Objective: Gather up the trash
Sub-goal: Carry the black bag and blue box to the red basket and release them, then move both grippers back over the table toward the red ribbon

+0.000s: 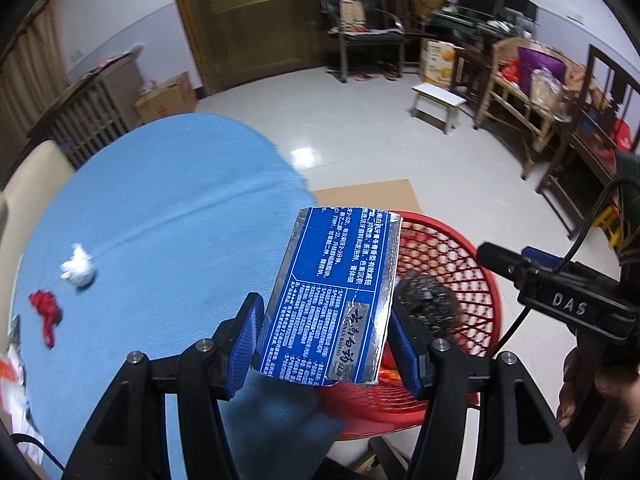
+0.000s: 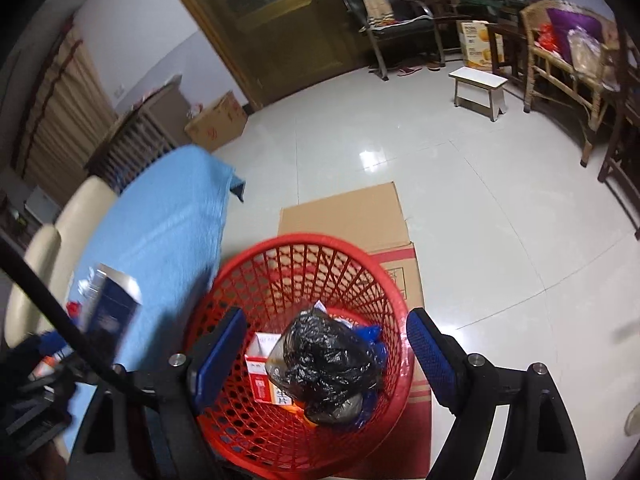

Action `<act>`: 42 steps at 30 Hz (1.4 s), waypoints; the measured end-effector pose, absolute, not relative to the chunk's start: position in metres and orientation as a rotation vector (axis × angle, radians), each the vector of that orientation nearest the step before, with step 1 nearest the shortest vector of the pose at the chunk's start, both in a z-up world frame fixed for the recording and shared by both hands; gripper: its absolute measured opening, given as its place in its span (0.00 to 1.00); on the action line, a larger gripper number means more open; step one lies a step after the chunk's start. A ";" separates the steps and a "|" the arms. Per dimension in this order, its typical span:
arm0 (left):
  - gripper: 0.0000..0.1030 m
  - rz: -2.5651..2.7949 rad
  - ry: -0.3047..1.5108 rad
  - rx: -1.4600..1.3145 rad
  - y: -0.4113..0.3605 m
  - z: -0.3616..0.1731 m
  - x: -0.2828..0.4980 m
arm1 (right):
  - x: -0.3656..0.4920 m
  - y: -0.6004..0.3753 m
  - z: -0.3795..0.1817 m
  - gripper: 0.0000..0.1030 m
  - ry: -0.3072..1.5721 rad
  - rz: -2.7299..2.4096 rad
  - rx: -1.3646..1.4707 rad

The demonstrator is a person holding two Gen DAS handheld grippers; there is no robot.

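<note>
Left wrist: L gripper [image 1: 326,334] clamps glossy blue box [image 1: 334,300] | red mesh basket [image 1: 476,280]

Blue box [image 1: 332,300], white print; red lattice basket [image 2: 320,264]; black bag [image 2: 324,364]; light-blue tablecloth [image 1: 160,200].

The letters "DAS" stand in white on the black body of the right tool [image 1: 570,307]. The blue and silver carton [image 1: 332,300] carries dense white Chinese print — too small and tilted to read, with brush-style characters on its silver band.
</note>
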State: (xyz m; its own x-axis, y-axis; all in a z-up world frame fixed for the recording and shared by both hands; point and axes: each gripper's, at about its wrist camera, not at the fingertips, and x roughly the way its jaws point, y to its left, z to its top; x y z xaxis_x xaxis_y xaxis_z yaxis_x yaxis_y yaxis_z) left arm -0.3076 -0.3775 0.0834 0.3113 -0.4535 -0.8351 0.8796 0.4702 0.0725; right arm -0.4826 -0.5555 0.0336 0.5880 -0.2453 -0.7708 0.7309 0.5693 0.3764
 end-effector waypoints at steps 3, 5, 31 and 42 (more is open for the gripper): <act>0.64 -0.988 0.874 0.603 -0.390 0.078 -0.310 | -0.490 -0.561 0.038 0.82 0.699 -0.642 0.795; 0.65 -1.015 0.893 0.599 -0.396 0.075 -0.310 | -0.495 -0.563 0.041 0.82 0.684 -0.647 0.807; 0.66 -0.906 0.959 0.379 -0.299 0.084 -0.249 | -0.469 -0.518 0.070 0.82 0.668 -0.554 0.776; 0.66 -0.777 0.948 0.219 -0.210 0.091 -0.216 | -0.431 -0.466 0.105 0.82 0.671 -0.475 0.656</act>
State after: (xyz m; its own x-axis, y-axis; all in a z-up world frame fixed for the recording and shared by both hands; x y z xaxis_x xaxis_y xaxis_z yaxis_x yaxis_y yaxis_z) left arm -0.2155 -0.2098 0.0911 0.3406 -0.5003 -0.7961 0.6821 0.7142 -0.1570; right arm -0.4306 -0.4659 0.1047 0.6920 -0.1915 -0.6960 0.5925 0.7014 0.3961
